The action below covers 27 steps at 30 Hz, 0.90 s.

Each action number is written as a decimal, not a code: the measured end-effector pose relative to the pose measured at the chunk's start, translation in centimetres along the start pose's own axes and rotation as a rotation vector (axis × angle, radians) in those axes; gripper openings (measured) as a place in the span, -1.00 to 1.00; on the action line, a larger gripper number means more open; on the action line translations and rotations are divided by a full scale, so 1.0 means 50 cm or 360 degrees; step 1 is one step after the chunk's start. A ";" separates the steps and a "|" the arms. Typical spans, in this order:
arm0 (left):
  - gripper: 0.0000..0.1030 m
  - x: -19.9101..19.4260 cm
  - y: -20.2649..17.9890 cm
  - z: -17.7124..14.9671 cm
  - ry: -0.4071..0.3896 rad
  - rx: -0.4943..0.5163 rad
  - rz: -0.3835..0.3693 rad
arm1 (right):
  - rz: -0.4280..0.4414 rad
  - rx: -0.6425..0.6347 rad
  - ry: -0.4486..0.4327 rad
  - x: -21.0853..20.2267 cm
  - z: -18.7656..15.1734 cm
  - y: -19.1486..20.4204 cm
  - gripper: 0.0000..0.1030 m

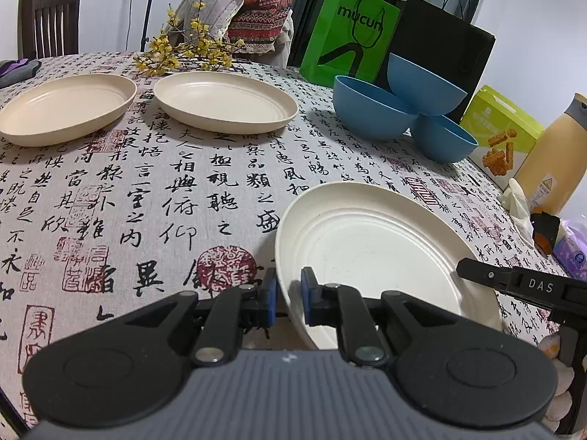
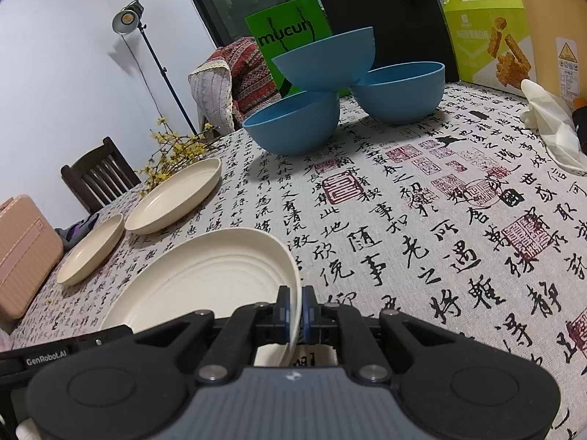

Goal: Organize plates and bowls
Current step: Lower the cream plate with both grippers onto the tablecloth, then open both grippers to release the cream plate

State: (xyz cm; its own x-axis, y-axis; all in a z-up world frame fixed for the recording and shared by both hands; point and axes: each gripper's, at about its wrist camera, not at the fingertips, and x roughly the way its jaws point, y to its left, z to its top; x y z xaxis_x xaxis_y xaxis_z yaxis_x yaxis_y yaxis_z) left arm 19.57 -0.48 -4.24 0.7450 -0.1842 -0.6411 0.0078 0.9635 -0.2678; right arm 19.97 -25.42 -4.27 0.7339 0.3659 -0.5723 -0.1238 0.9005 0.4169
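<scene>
A cream plate (image 1: pixel 370 256) lies near the front of the table and is held at both sides. My left gripper (image 1: pixel 288 293) straddles its left rim with a small gap at each blue pad. My right gripper (image 2: pixel 295 311) is shut on its right rim (image 2: pixel 293 282); its arm shows in the left wrist view (image 1: pixel 521 286). Two more cream plates (image 1: pixel 66 108) (image 1: pixel 225 101) lie at the far left. Three blue bowls stand at the back right, two on the cloth (image 1: pixel 370 110) (image 1: pixel 445 139) and one (image 1: pixel 425 84) resting on top of them.
A green bag (image 1: pixel 352 33) and a black bag (image 1: pixel 444 51) stand behind the bowls. A green snack box (image 1: pixel 499 128), a yellow bottle (image 1: pixel 554 161) and a white glove (image 1: pixel 517 198) are at the right edge. Yellow flowers (image 1: pixel 183 51) lie at the back.
</scene>
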 end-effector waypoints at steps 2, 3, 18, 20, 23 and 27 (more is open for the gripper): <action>-0.75 0.000 0.000 0.000 -0.0001 0.0001 0.0000 | 0.0001 0.0000 0.0004 0.001 -0.001 -0.001 -0.87; -0.75 0.000 0.000 0.000 -0.0001 0.0001 0.0000 | 0.0002 0.0001 0.0009 0.003 -0.002 -0.001 -0.87; 0.34 -0.033 0.014 0.009 -0.0128 -0.0011 -0.0020 | 0.0007 -0.0115 -0.0132 -0.024 0.005 0.010 -0.23; 0.58 -0.047 0.015 0.011 -0.0198 0.0014 -0.0039 | 0.0024 -0.0139 -0.0175 -0.029 0.010 0.010 0.21; 1.00 -0.067 0.014 0.013 -0.0300 0.0041 -0.0057 | 0.0067 -0.0174 -0.0265 -0.036 0.018 0.012 0.86; 1.00 -0.079 0.013 0.020 -0.0422 0.0093 -0.0030 | 0.0124 -0.0141 -0.0336 -0.028 0.039 0.005 1.00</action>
State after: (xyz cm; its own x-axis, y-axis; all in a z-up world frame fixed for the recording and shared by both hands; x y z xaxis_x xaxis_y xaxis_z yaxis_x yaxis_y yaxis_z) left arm 17.33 1.06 -1.17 0.8930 -0.1522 -0.4236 0.0559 0.9713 -0.2312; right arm 20.20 -26.18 -1.98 0.8421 0.3859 -0.3767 -0.2367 0.8921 0.3848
